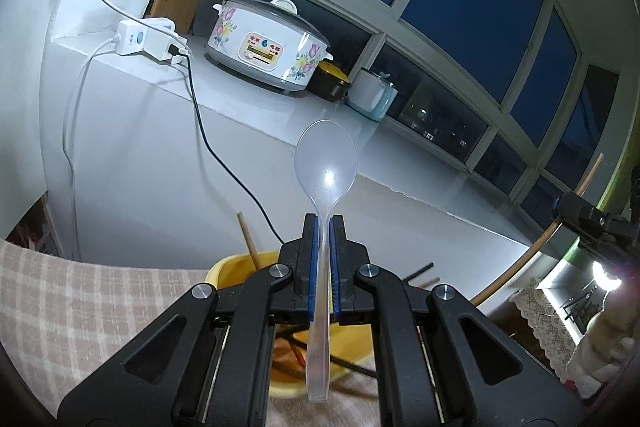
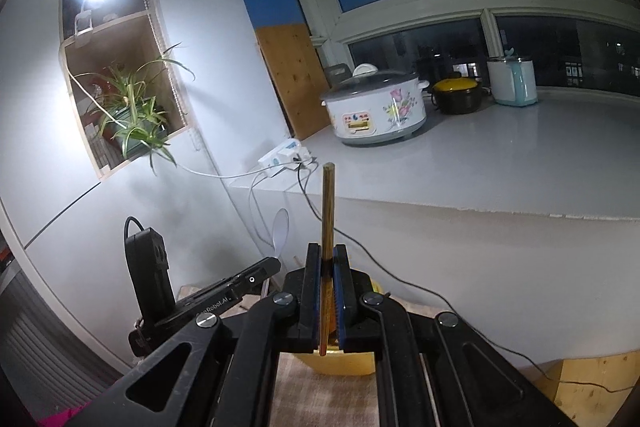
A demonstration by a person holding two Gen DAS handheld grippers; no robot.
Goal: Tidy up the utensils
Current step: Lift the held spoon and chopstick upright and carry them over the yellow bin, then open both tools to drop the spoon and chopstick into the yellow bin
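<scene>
Left gripper (image 1: 323,227): clamped on the stem of a clear plastic spoon (image 1: 323,183), bowl up, held above a yellow container (image 1: 224,267) on a checked cloth (image 1: 80,291)
Right gripper (image 2: 328,259): closed around a single wooden chopstick (image 2: 328,203), upright, over the same yellow container (image 2: 340,363)
Already in the container: another chopstick (image 1: 248,243) leaning out, with darker sticks showing past the far rim
Risk, spoon: the thin, slick handle may pivot or slide between the pads if tipped, and land on the cloth
Risk, chopstick: gripped low with a long free end, it could swing and miss the rim
Risk, crowding: both tools hover close together, so a collision could knock either utensil loose or tip the container
</scene>
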